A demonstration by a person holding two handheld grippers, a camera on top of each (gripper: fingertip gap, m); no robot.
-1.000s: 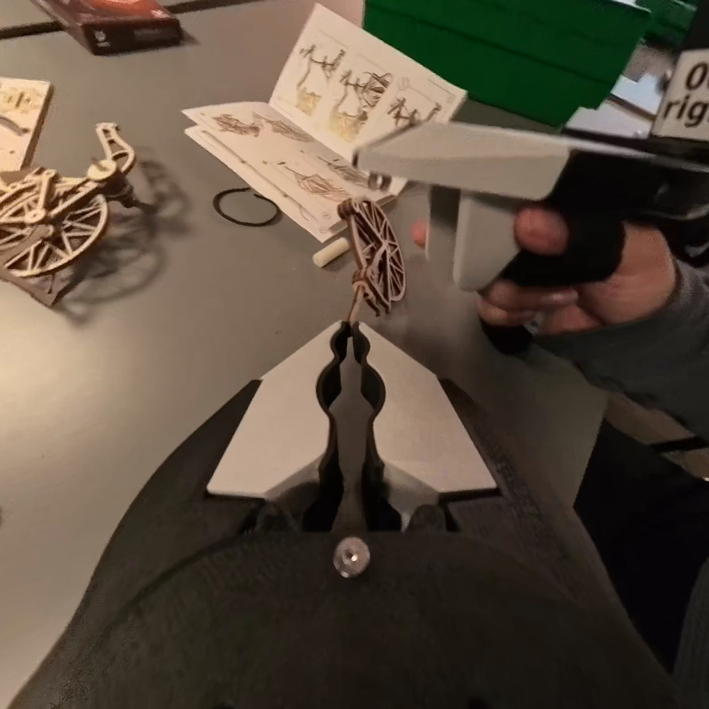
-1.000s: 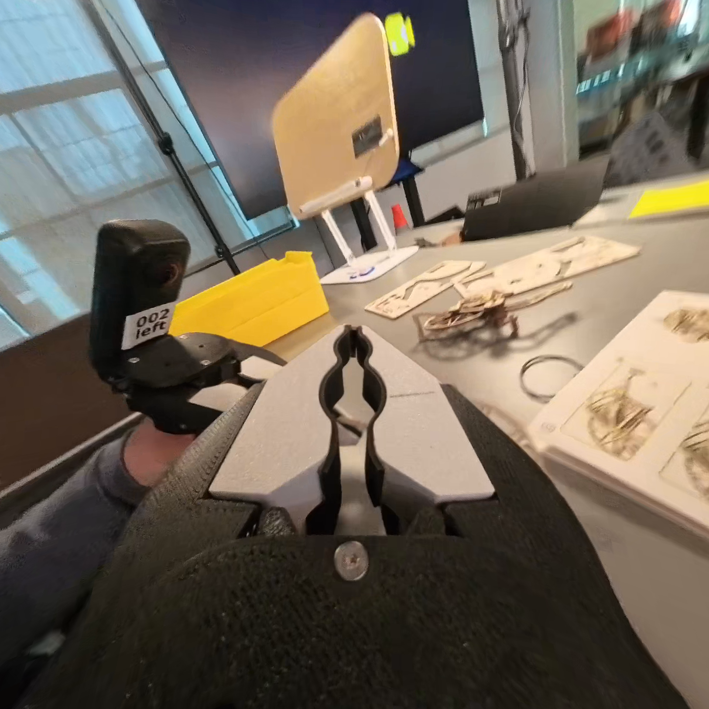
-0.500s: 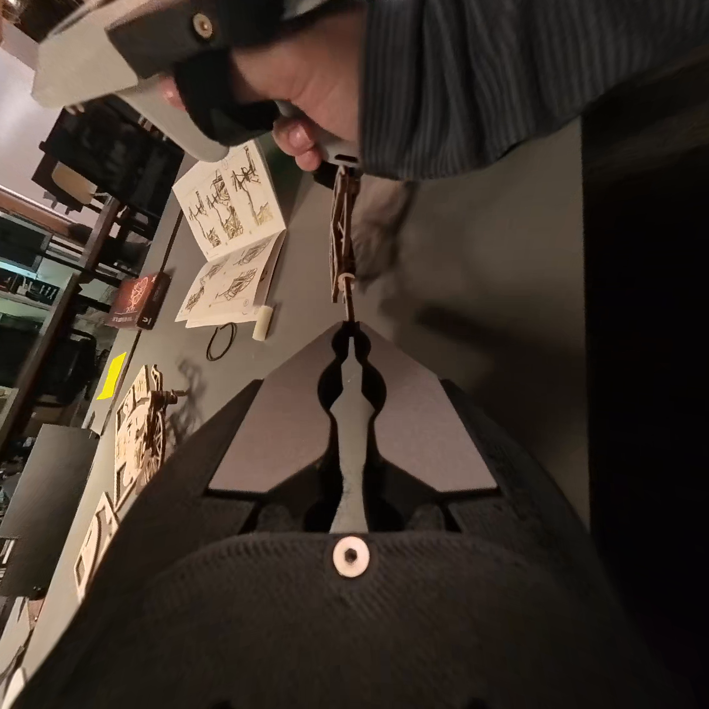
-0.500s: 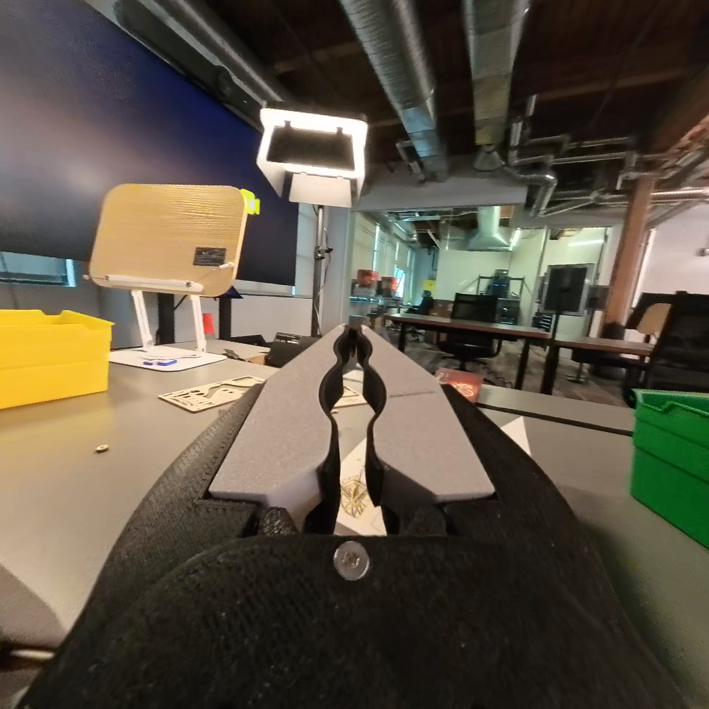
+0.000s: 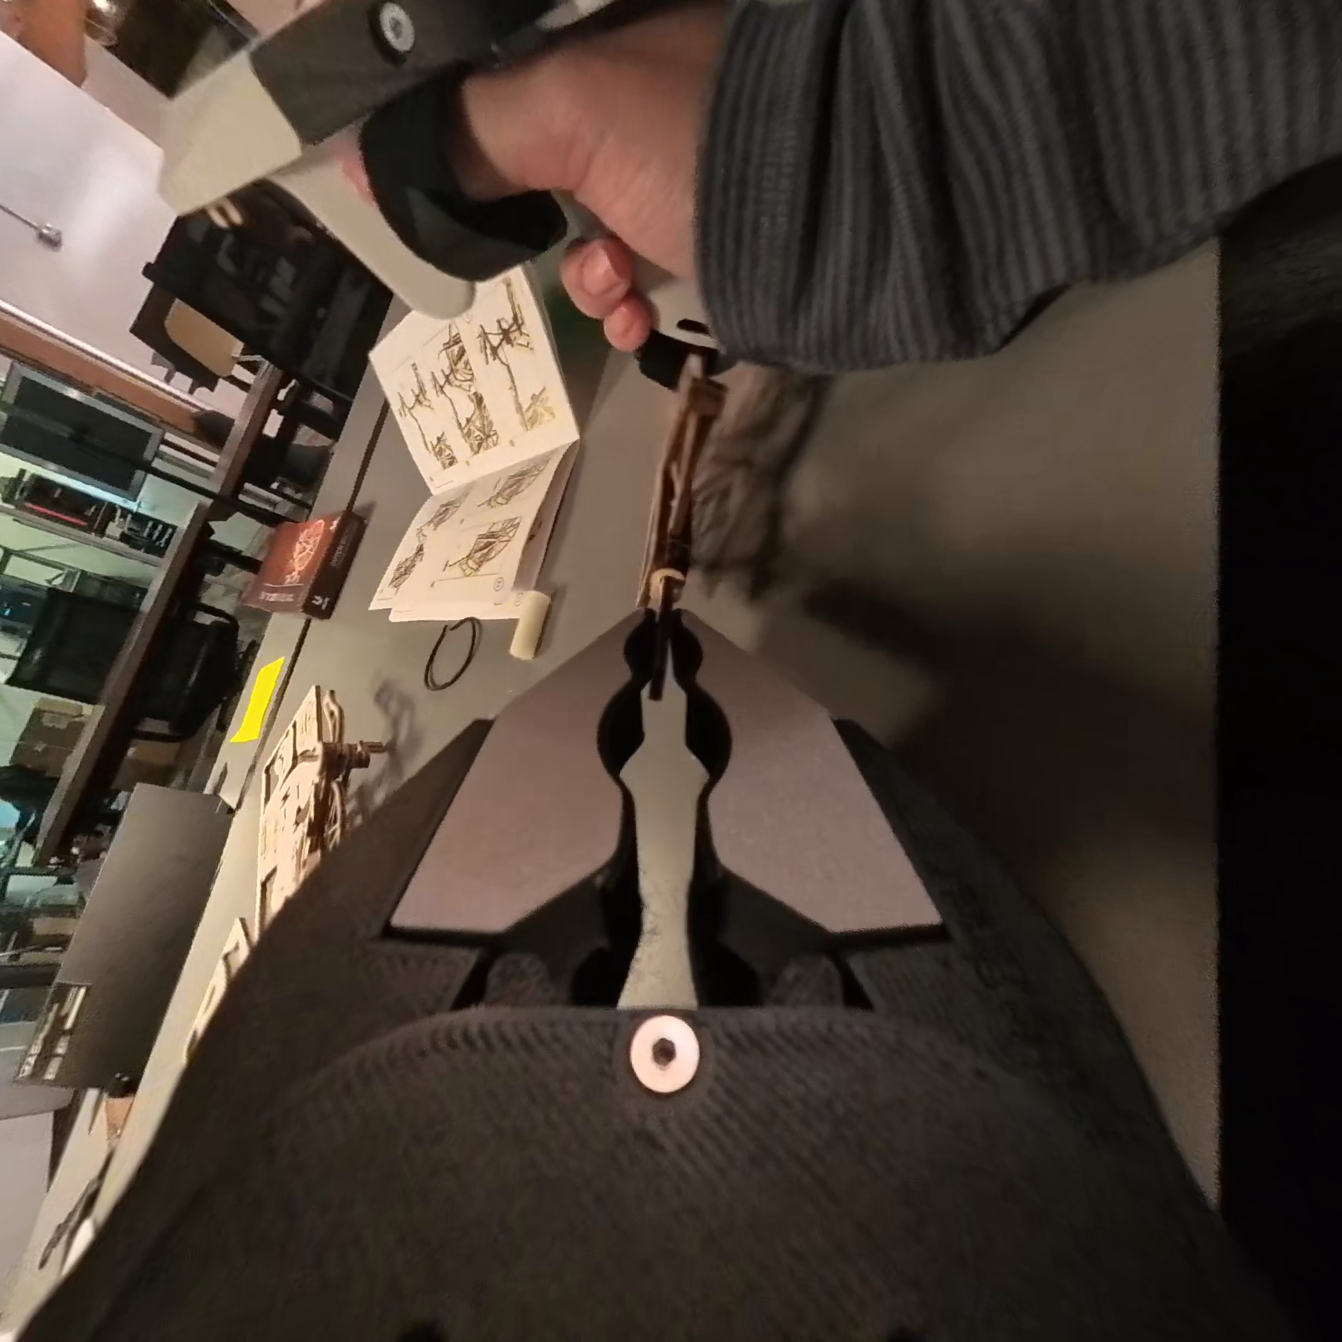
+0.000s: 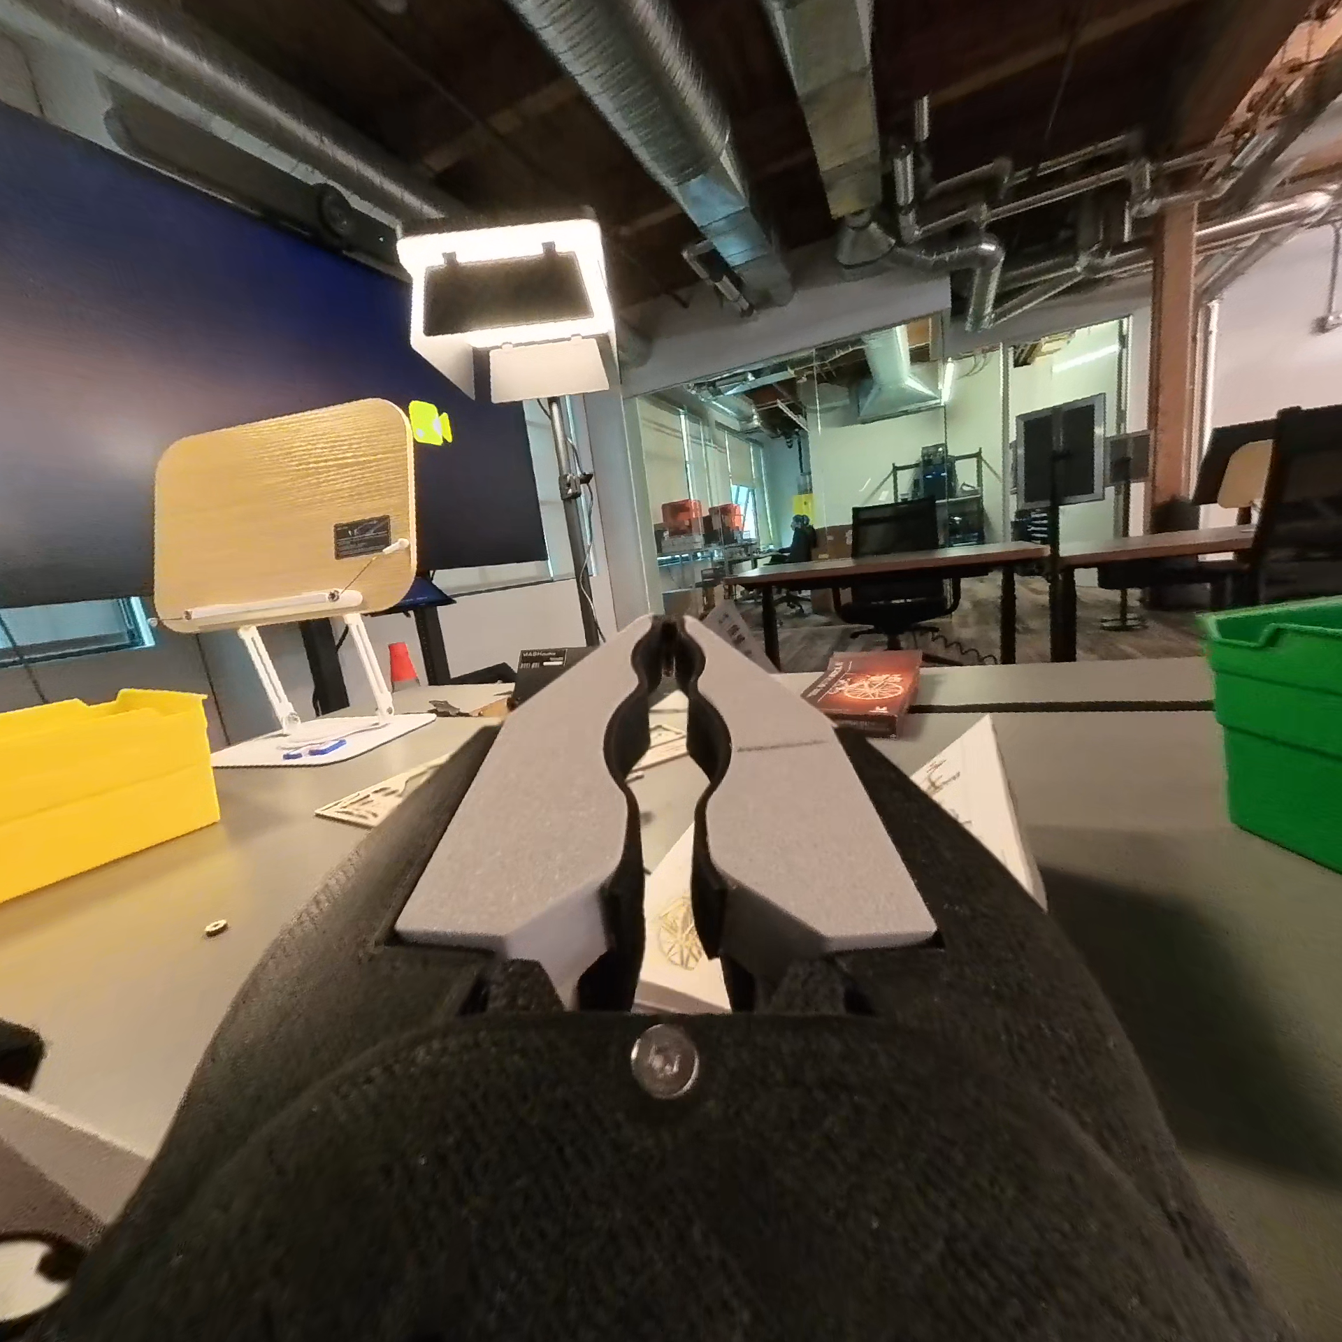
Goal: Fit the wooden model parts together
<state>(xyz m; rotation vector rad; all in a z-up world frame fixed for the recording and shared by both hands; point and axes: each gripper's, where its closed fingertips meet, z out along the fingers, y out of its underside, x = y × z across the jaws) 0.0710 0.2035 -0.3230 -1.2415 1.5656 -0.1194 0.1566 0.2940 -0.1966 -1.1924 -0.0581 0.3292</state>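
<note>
Two claws on show, and the left claw [image 5: 659, 626] has its jaws pinched tight on the thin dark stem of the wooden wheel part [image 5: 675, 494], which sticks out edge-on past the tips, lifted above the grey surface [image 5: 944, 508]. Right above it, the person's hand [image 5: 617, 167] and a striped sleeve [image 5: 980, 160] grip the other tool, which crosses the top of the left wrist view. Over on the right wrist view, the right claw [image 6: 669, 639] has its tips nearly closed, with a small dark sliver between them, though what that sliver is, I cannot tell. Out on the surface, the open instruction booklet [image 5: 479, 465] lies flat, a small cream cylinder [image 5: 529, 624] just beside its lower corner and a black rubber ring [image 5: 452, 653] near that. A partly built wooden model [image 5: 305, 791] rests farther left, by a yellow note [image 5: 258, 698], with a dark red box [image 5: 305, 563] beyond the booklet. From the right-hand camera, a yellow bin [image 6: 94, 777] sits left, a green bin [image 6: 1278, 733] right, and a wooden-backed stand [image 6: 283, 515] behind.
</note>
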